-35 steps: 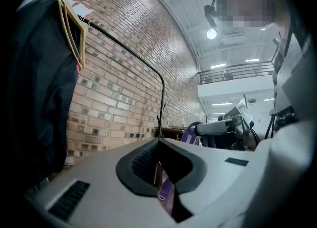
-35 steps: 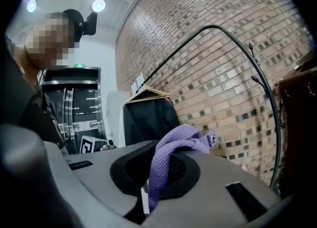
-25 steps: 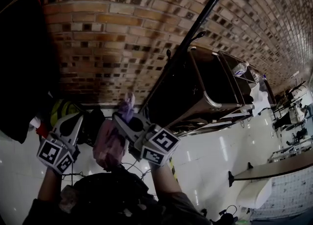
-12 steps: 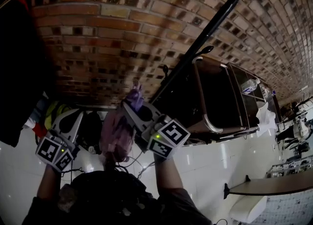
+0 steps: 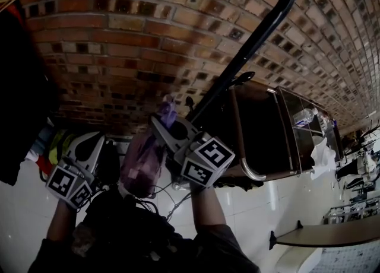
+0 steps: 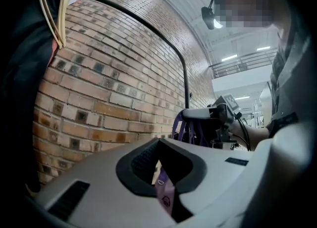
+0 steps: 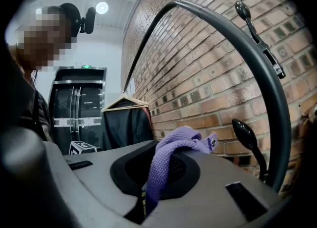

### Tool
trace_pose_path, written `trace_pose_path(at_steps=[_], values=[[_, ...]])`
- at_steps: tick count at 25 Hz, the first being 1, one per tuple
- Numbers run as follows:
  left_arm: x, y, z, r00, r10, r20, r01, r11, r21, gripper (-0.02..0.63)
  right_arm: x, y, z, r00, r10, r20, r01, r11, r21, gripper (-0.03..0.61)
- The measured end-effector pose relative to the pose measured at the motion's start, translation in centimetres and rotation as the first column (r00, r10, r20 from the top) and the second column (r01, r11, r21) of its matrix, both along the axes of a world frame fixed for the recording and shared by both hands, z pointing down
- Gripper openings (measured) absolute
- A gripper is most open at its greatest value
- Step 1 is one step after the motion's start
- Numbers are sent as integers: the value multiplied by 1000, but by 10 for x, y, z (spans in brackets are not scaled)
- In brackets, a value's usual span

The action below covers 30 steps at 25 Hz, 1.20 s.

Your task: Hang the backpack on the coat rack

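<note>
The purple fabric backpack [image 5: 142, 159] hangs between both tongs. The right tongs [image 7: 154, 172] pinch its woven top loop [image 7: 166, 160], and the left tongs [image 6: 161, 175] pinch its thin strap tab [image 6: 165, 192]. Only the right gripper view shows the knobbed hook [image 7: 244, 134] of the black metal coat rack [image 5: 259, 31], at 3 o'clock from the loop.

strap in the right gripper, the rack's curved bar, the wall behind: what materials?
Strap: purple woven webbing, matte; coarse weave shows, likely nylon or cotton.
Curved bar: probably painted metal tube, smooth dark satin with a soft highlight.
Wall: rough brown brick, pale mortar joints.

Brick wall [image 5: 119, 28] blocks ahead (rack pole [image 5: 261, 30] alongside).
</note>
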<state>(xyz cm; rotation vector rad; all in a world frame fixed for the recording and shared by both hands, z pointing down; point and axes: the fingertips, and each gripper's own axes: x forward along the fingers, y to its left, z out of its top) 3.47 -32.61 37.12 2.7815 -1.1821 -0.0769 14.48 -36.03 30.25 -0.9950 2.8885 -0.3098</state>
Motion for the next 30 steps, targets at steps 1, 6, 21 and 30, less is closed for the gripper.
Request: trace_pose_path(at_steps=[1,6,21,30], values=[[1,-4,-1,1000,1,-5,-1,1000,-1,26,1,-5,-4,1000,0,-7,0,1000,3,23],[6,-29,-1,999,33,-14,-33,999,-1,26,9,-29,-24,1000,23,-20,-22,999,26,23],[34,-73,-8,990,140,-9,-140,990,-4,26,66,-32,-34,979,202,24,-203,978,42,23],[30,-58,6,990,138,3,-138,990,-44,26,79,-25,20,958,283,57,-280,959,-52,23]])
